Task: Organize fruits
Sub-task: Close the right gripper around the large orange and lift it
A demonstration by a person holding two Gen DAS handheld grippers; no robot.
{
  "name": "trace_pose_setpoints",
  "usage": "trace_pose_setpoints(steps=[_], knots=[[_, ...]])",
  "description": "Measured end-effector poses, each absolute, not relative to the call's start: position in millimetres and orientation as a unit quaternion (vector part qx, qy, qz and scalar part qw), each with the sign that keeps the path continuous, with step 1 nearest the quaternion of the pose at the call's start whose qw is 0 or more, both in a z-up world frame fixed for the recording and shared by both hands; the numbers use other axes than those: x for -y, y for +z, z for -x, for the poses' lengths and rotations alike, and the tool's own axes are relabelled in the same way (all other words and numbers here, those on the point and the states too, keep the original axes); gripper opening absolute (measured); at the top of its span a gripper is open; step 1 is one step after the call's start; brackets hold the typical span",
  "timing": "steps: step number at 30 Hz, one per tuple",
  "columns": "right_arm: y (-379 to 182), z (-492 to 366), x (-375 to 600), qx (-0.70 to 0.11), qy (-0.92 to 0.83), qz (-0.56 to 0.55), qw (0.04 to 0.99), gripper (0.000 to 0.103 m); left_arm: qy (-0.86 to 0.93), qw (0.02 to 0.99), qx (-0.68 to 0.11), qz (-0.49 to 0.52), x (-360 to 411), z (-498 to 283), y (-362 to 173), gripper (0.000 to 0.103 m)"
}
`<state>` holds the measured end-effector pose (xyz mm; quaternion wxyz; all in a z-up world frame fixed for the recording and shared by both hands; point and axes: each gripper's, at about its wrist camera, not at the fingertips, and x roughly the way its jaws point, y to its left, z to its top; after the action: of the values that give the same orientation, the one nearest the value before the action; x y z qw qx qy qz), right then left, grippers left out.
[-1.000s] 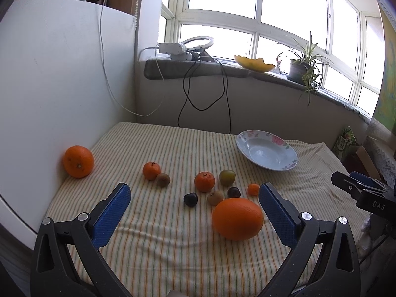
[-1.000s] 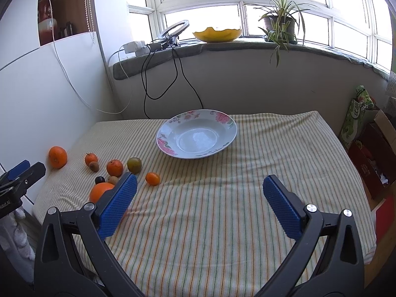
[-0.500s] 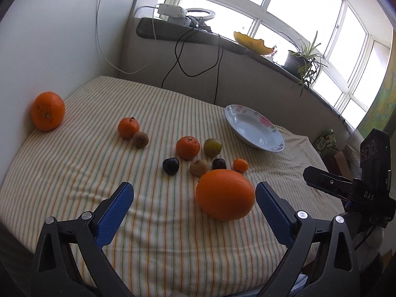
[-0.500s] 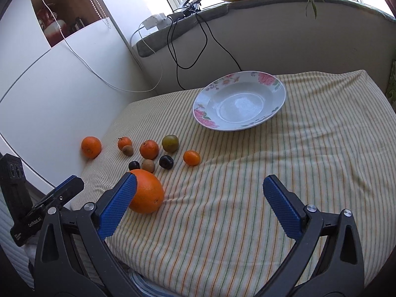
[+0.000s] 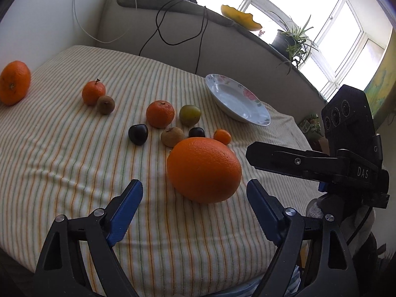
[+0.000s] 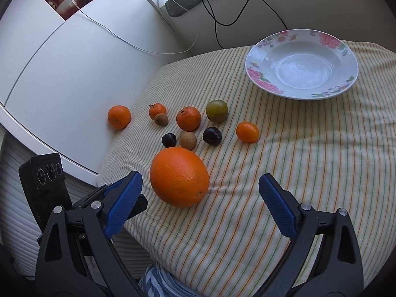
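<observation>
A large orange (image 5: pixel 204 169) (image 6: pixel 179 177) lies near the front edge of the striped cloth. Behind it lie several small fruits: tangerines (image 5: pixel 160 113), a green plum (image 5: pixel 189 115), dark plums (image 5: pixel 138 134), brown longans (image 5: pixel 172 136) and a kumquat (image 5: pixel 222 136). Another orange (image 5: pixel 14 82) sits at the far left. An empty flowered plate (image 5: pixel 237 104) (image 6: pixel 301 63) stands beyond. My left gripper (image 5: pixel 194 203) is open, just short of the large orange. My right gripper (image 6: pixel 200 198) is open, the orange just ahead between its fingers; its body also shows in the left wrist view (image 5: pixel 321 165).
The table (image 6: pixel 309 173) has a striped cloth, with a white cabinet (image 6: pixel 61 74) along its left side. Cables (image 5: pixel 173 32) hang from the windowsill behind. A potted plant (image 5: pixel 289 42) and a yellow dish (image 5: pixel 240 21) stand on the sill.
Both grippers have moved closer to the large orange and lower towards the table. The fruits have not moved.
</observation>
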<state>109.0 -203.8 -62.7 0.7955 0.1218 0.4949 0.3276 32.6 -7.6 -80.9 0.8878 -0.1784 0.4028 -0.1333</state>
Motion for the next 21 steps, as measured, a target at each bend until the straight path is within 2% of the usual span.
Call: trace_pose_setpoints(steps=[10, 15, 21], knots=[[-82, -131, 177, -0.541, 0.359, -0.116, 0.752, 0.096, -0.147, 0.881, -0.415, 0.173, 20, -43, -89, 0.08], [-92, -137, 168, -0.558, 0.369, -0.118, 0.734, 0.092, -0.155, 0.876, -0.42, 0.177, 20, -48, -94, 0.07], [-98, -136, 154, -0.567, 0.386, -0.104, 0.72, 0.078, -0.162, 0.876, -0.419, 0.177, 19, -49, -95, 0.069]])
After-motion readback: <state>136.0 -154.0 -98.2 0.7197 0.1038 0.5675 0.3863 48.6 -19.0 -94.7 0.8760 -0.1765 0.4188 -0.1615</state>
